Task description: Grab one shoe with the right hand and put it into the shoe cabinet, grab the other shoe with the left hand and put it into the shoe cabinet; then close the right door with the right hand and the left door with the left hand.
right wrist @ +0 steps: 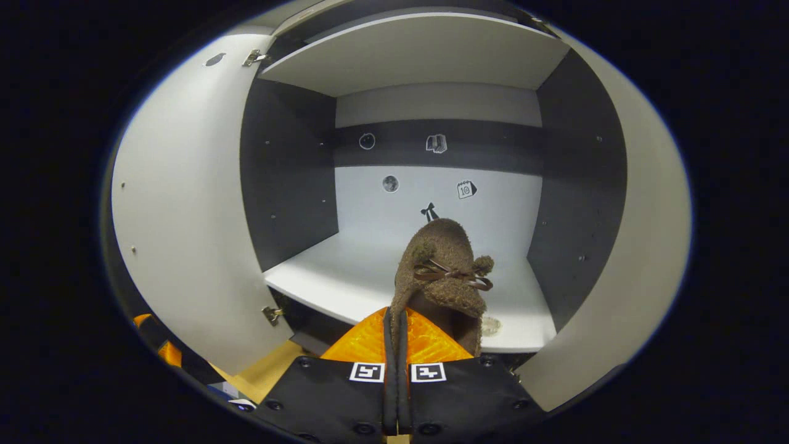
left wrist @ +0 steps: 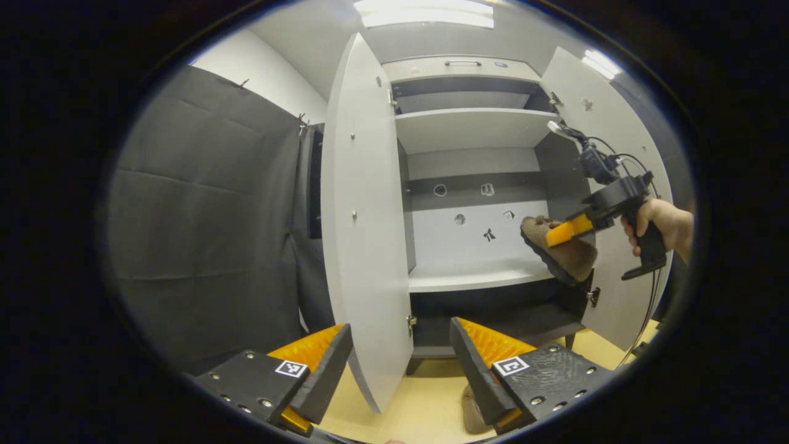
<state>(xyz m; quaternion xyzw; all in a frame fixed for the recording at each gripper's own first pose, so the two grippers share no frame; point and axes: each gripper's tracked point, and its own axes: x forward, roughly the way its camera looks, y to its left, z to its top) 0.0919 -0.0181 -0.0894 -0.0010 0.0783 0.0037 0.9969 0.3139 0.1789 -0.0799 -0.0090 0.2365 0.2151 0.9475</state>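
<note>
Shoe cabinet (left wrist: 474,129) seen with both doors swung open; left door (left wrist: 363,246) and right door (left wrist: 607,123) stood wide. White shelf (right wrist: 345,271) seen bare inside. Brown fuzzy shoe (right wrist: 444,271) held raised in front of shelf opening, pinched at its edge by right gripper (right wrist: 394,345), fingers pressed together on it. Left gripper (left wrist: 400,364) held low near floor, fingers spread, nothing between. Second shoe (left wrist: 471,413) partly seen on floor beneath it.

Left gripper (left wrist: 400,364): black textured finger blocks, screws, square fiducial tags, ribbed pads. Right gripper (left wrist: 564,234) at right of frame: black pistol handle, black cables, bare hand (left wrist: 659,222).
</note>
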